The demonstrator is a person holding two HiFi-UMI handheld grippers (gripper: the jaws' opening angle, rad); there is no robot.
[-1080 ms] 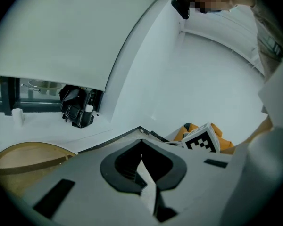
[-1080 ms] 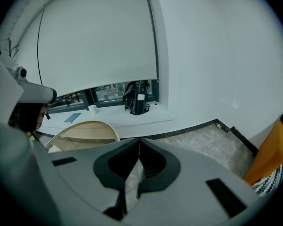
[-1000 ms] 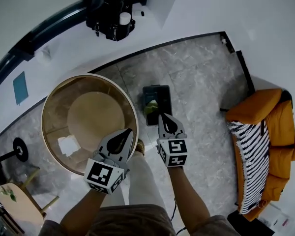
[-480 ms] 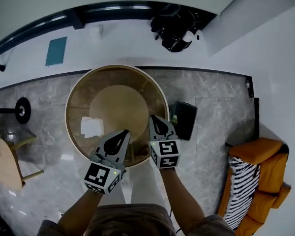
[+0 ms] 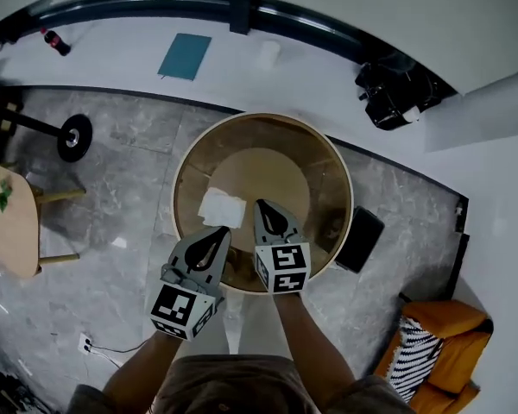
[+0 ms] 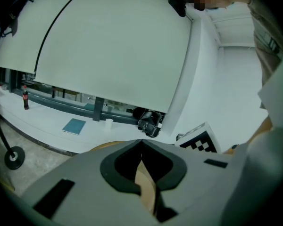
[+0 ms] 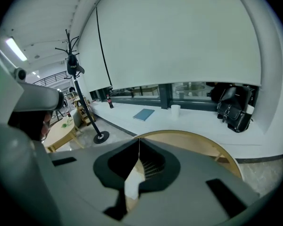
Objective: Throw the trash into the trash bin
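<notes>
Marble floor [image 5: 125,184], black bin [image 5: 363,241] partly behind round table [image 5: 261,117]

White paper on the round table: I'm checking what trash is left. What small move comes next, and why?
Probably open the left hand-held gripper and ease it forward onto the white paper. Both it and the right hand-held gripper are shut and empty; the paper lies just ahead of the left one on the round table; the black bin stands on the floor at right.
</notes>
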